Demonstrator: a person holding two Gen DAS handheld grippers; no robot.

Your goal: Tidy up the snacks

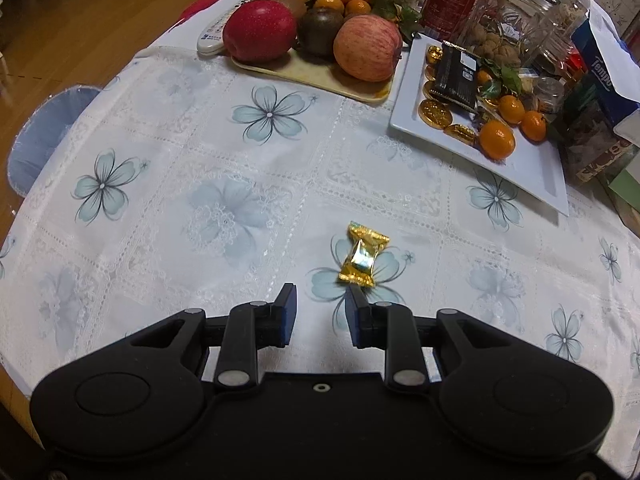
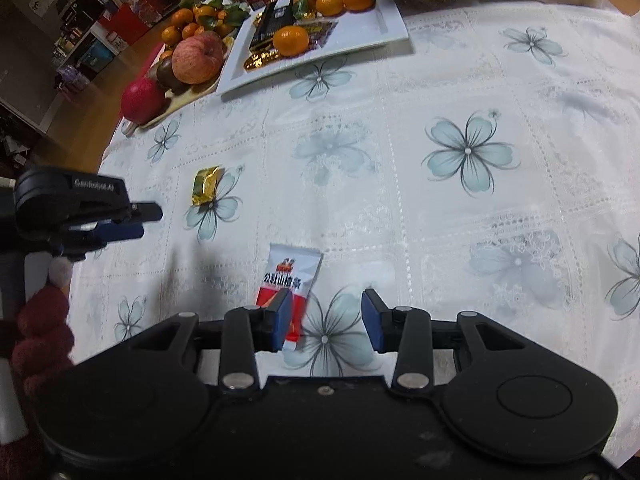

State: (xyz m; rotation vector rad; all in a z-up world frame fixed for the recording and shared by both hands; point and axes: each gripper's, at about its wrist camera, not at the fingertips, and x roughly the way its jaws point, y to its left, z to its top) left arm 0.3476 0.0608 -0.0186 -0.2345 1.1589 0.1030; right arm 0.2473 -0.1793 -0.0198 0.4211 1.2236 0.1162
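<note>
- Left gripper (image 1: 320, 300): jaws apart, nothing between the pads, tilted down over the tablecloth (image 1: 160, 240).
- Gold candy (image 1: 363, 259) lies flat on the cloth at 12 to 1 o'clock from the left tips, just beyond the right-side pad; touching or a hair apart, can't tell.
- Right gripper (image 2: 326, 310): jaws apart, nothing clamped. Red-and-white snack packet (image 2: 291, 280) lies on the cloth at about 11 o'clock from the tips; its lower end sits behind the left-side pad, off-centre, not squeezed.
- In the right wrist view the left gripper shows at 9 o'clock, and the gold candy at 10 to 11 o'clock, near its tips.
- White rectangular plate (image 1: 536, 176) at 1 to 2 o'clock in the left view, holding gold coins, a dark packet and small oranges; likely drop spot for loose snacks.
- Fruit tray (image 1: 304, 76) with apples and tangerines at 12 o'clock, well away from both loose snacks.
- Handling, gold candy: looks light, foil wrapper crinkly and slick, hard lump in the middle, flared ends soft. Best pinch across the narrow waist or the body, not the frills, which would probably slip.
- Handling, packet: looks light, flat, flexible film, may slide on the smooth cloth. Best taken across the short width near the middle, pads low to the cloth; an end grip would likely let it flop.
- Both need re-centring before closing, I'd judge.
</note>
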